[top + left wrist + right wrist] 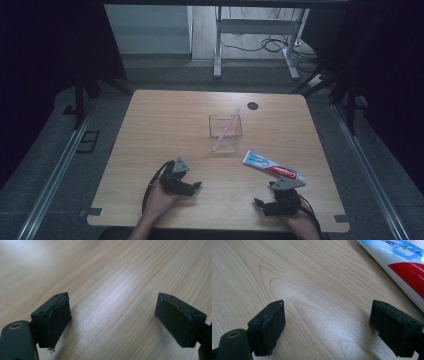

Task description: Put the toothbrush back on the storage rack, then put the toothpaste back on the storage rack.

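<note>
A: Where do the 2 grippers sit?

B: Both low over the near edge of the table (150, 115); the left gripper (196, 185) is toward the near left corner, in the person's left hand (159, 200); the right gripper (258, 202) is toward the near right corner, in the right hand (300, 220).

A: And their jaws?

B: The left gripper (112, 322) stands wide, with bare wood between its 2 pads; the right gripper (327, 327) also stands wide, nothing between its pads.

A: What lies nearest to them?

B: A toothpaste tube (272, 166), white with blue and red, flat on the table toward the right edge, just beyond the right gripper; in the right gripper view the toothpaste tube (402, 262) runs across the upper right, apart from the jaw nearest it.

A: Anything else?

B: 1 clear cup (225, 133) near the middle of the table, upright; a pink toothbrush (226, 130) leans inside it, its top past the rim; a small dark round hole (253, 105) sits near the far edge.
</note>
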The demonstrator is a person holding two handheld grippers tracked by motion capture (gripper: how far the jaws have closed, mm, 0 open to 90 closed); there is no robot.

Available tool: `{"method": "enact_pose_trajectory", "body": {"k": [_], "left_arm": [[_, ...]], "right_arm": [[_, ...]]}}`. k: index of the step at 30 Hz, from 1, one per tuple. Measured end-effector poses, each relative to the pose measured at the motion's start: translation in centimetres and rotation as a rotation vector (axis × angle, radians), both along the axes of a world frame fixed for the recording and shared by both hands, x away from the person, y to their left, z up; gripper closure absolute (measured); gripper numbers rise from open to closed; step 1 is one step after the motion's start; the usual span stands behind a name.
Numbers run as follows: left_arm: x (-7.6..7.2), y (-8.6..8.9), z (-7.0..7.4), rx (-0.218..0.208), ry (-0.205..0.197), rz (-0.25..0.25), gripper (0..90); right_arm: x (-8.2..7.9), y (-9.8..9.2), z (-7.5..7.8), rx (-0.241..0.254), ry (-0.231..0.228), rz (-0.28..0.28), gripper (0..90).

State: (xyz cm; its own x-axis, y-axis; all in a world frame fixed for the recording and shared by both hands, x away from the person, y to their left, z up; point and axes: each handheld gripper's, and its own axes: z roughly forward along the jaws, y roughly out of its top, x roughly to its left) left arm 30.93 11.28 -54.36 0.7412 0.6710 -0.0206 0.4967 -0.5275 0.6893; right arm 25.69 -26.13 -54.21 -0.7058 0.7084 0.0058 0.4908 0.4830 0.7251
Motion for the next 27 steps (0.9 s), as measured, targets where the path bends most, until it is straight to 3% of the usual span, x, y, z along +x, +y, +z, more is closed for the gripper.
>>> {"method": "enact_pose_trajectory", "body": {"k": [16,21,27], "left_arm": [[-0.1,-0.1,0.0,-0.002,0.003,0.008,13.3],[-0.1,-0.1,0.0,-0.001,0.003,0.011,13.3],[-0.1,-0.1,0.0,-0.002,0.003,0.014,13.3]], "right_arm": [[0.8,-1.5,1.5,0.018,0.11,-0.005,15.7],[0.9,-2.0,2.1,0.022,0.106,0.005,14.7],[1.1,-3.2,2.9,0.055,0.06,-0.011,10.8]]}}
